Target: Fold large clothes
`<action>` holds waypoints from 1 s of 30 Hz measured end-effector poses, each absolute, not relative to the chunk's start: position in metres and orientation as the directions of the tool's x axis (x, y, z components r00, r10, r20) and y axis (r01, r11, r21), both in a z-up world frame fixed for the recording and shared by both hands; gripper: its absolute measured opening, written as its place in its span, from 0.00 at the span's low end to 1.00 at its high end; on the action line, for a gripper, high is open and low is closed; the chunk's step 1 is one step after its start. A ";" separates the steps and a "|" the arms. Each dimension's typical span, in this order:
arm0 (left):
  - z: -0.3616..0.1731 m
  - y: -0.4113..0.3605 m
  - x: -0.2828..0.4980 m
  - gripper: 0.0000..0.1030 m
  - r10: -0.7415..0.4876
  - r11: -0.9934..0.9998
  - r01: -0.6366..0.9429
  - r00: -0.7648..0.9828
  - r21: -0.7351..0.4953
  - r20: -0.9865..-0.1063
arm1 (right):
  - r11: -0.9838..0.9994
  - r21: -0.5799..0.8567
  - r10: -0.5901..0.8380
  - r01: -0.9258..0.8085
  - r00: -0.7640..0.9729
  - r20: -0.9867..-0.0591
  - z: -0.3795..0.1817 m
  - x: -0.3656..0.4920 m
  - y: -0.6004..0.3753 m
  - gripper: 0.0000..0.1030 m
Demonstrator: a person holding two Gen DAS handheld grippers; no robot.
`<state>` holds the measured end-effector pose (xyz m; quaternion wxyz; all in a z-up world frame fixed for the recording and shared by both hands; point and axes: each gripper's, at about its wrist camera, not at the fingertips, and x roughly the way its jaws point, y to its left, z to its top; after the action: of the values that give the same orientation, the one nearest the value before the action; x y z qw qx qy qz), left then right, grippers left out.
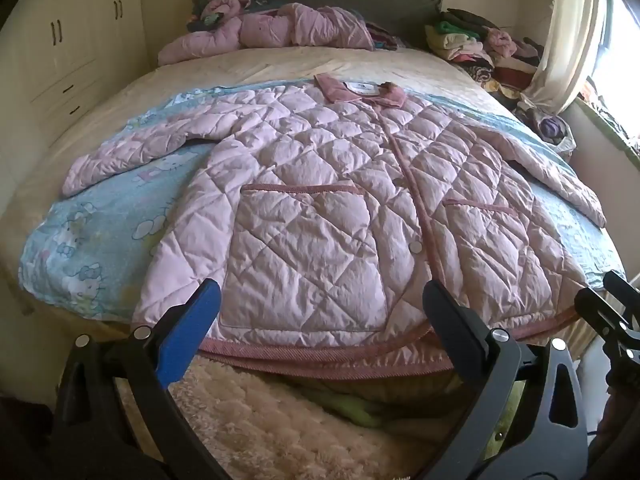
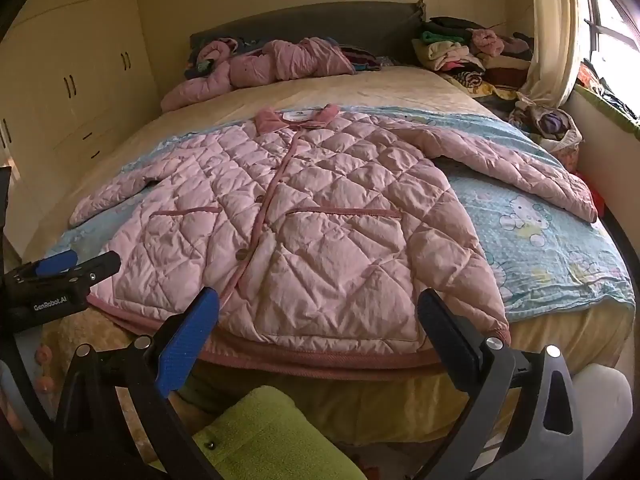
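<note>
A large pink quilted jacket lies flat and face up on the bed, buttoned, sleeves spread to both sides, collar at the far end; it also shows in the right wrist view. Its hem hangs over the bed's near edge. My left gripper is open and empty, just short of the hem over the left pocket. My right gripper is open and empty, just short of the hem over the right pocket. Each gripper shows at the edge of the other's view: the right gripper and the left gripper.
A blue cartoon-print sheet lies under the jacket on the bed. Another pink quilted garment lies by the headboard. A pile of clothes is at the far right. Wardrobes stand left; curtain and window right. A fluffy rug lies below.
</note>
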<state>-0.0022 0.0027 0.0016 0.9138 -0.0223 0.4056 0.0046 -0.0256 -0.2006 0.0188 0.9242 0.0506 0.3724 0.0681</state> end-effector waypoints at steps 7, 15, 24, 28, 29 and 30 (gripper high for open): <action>0.002 0.002 -0.002 0.92 -0.006 0.999 -0.026 0.672 -0.032 -0.740 | 0.988 0.127 0.152 -0.090 0.731 -0.665 0.017 -0.034 -0.196 0.96; 0.002 0.002 -0.002 0.92 -0.004 0.999 -0.028 0.672 -0.030 -0.740 | 0.987 0.130 0.155 -0.092 0.731 -0.665 0.019 -0.034 -0.195 0.96; 0.002 0.002 -0.002 0.92 -0.004 0.999 -0.027 0.673 -0.030 -0.739 | 0.987 0.129 0.161 -0.100 0.732 -0.662 0.021 -0.034 -0.192 0.96; 0.002 0.001 -0.002 0.92 -0.003 0.999 -0.028 0.674 -0.029 -0.739 | 0.986 0.128 0.163 -0.105 0.734 -0.659 0.021 -0.036 -0.190 0.96; 0.002 0.001 -0.002 0.92 -0.005 0.999 -0.027 0.675 -0.031 -0.738 | 0.986 0.128 0.164 -0.105 0.735 -0.658 0.022 -0.036 -0.190 0.96; 0.002 0.001 -0.002 0.92 -0.003 0.999 -0.027 0.675 -0.029 -0.737 | 0.986 0.130 0.167 -0.107 0.735 -0.658 0.022 -0.035 -0.189 0.96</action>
<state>-0.0023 0.0013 0.0022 0.9151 -0.0188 0.4028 0.0064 -0.0353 -0.1891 0.0222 0.9304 0.0419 0.3567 0.0736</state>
